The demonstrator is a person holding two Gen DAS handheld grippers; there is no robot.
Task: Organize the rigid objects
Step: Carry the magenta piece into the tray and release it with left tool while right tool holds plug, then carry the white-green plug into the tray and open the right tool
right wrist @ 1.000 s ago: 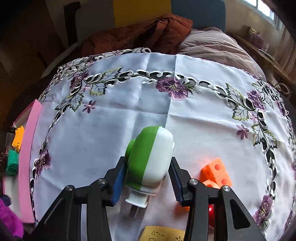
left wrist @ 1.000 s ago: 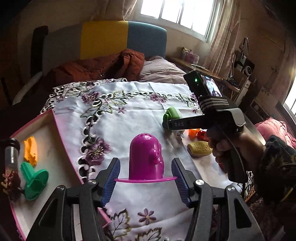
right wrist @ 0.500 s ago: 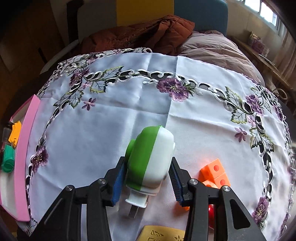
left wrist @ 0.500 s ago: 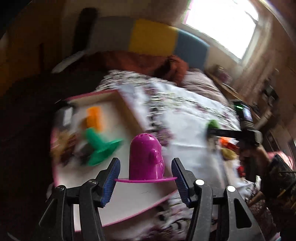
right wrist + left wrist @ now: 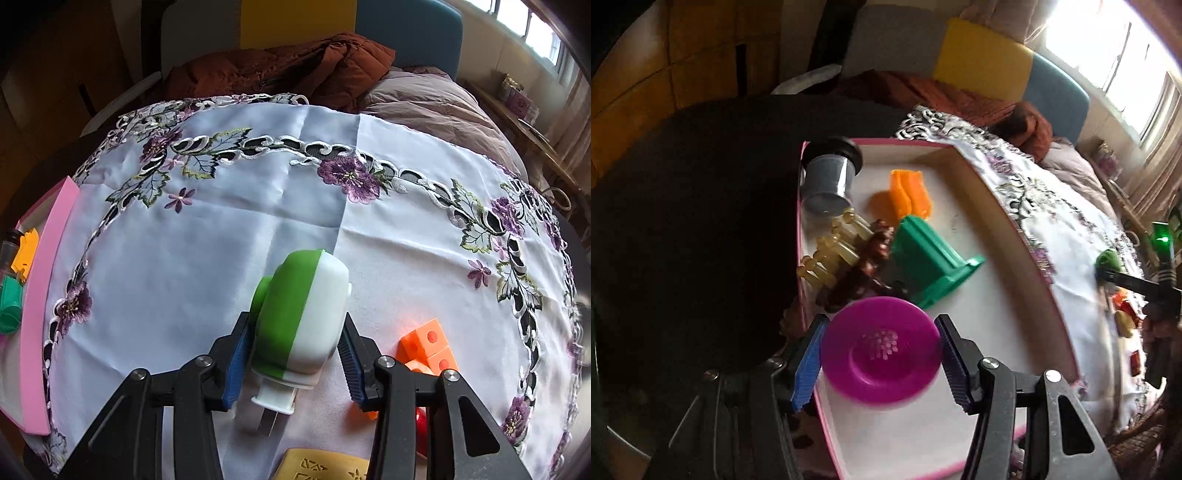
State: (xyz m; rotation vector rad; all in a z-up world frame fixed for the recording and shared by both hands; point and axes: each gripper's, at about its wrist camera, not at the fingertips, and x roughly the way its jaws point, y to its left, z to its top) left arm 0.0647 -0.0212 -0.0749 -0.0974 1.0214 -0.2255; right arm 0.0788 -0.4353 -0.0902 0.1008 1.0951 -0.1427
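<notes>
My left gripper (image 5: 881, 356) is shut on a magenta plastic mould (image 5: 881, 350), seen from its base, held over the near end of the pink-rimmed white tray (image 5: 1008, 295). In the tray lie a green piece (image 5: 931, 258), an orange piece (image 5: 910, 192), a grey jar (image 5: 829, 177) and amber and brown clips (image 5: 842, 251). My right gripper (image 5: 291, 354) is shut on a green-and-white plug-in device (image 5: 301, 314), held just above the embroidered white cloth (image 5: 221, 236). The right gripper also shows at the right edge of the left wrist view (image 5: 1108, 271).
Orange cubes (image 5: 426, 341), a red piece (image 5: 423, 430) and a yellow embossed block (image 5: 321, 465) lie on the cloth by my right gripper. The tray's pink rim (image 5: 48, 258) is at the cloth's left edge. A brown jacket (image 5: 280, 70) and a pillow lie behind the cloth.
My left gripper has swung left from the cloth to over the tray and tipped down, so the magenta mould now shows its base. My right gripper has barely moved, still holding the plug-in device.
</notes>
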